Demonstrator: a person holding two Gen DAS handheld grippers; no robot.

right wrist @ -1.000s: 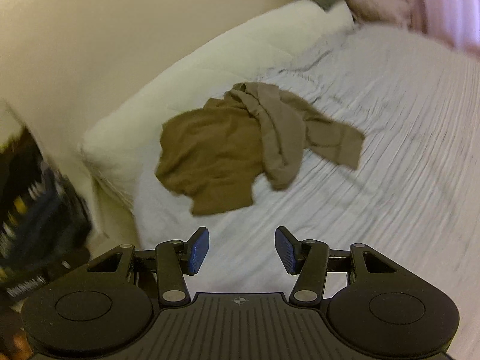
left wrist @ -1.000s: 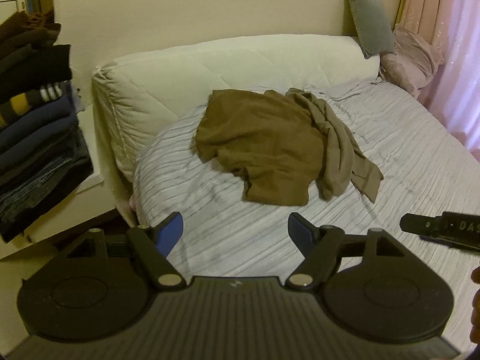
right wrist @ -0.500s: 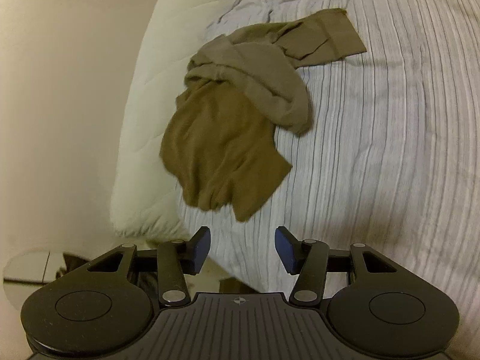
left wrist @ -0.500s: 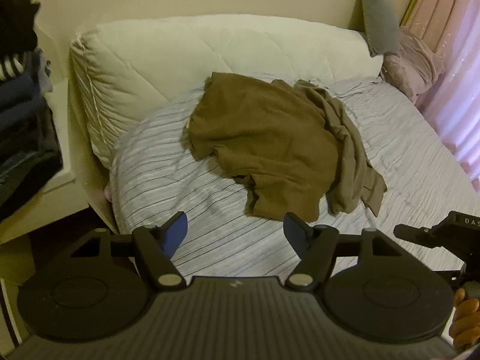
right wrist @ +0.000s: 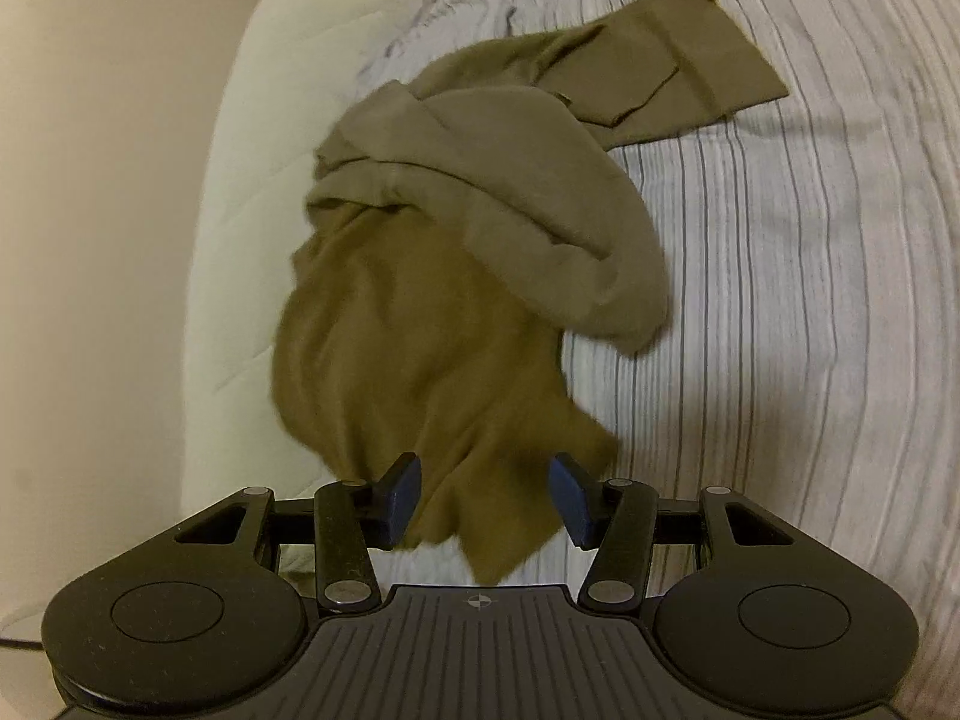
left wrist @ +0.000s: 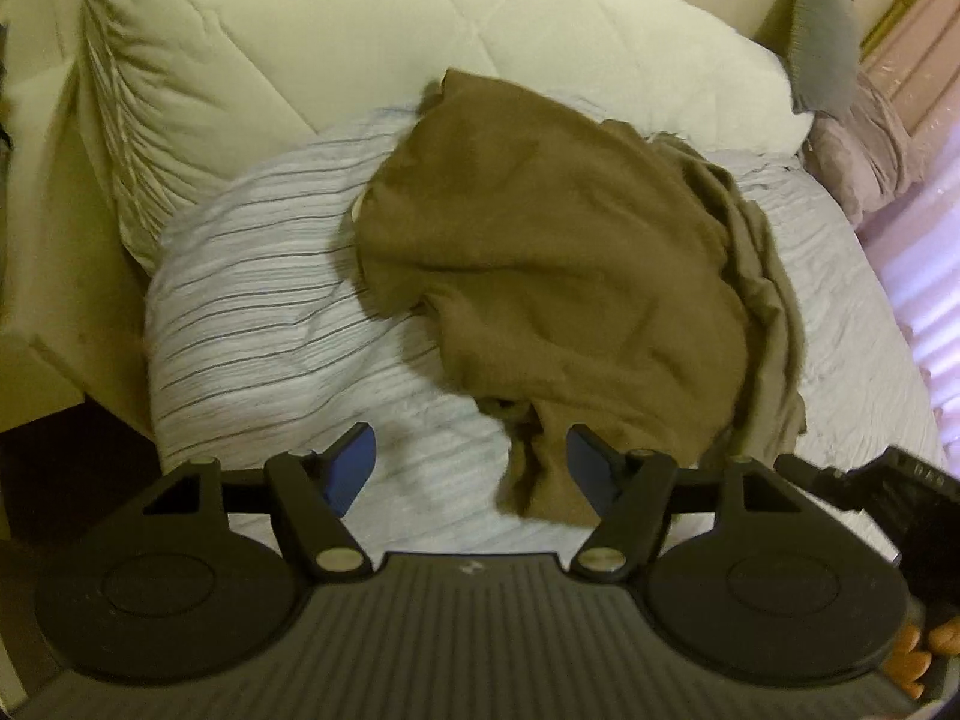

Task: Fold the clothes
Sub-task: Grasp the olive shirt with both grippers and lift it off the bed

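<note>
A crumpled olive-brown knit garment [left wrist: 558, 300] lies heaped on the striped white bed sheet [left wrist: 264, 312], against the cream quilted headboard cushion [left wrist: 312, 30]. The left gripper [left wrist: 471, 468] hangs wide open and empty at its near hem. Only its view shows the grey pillow [left wrist: 822, 30]. The right gripper [right wrist: 483, 492], open and holding nothing, straddles a hem corner; its view shows the flattened sleeve [right wrist: 678, 78].
</note>
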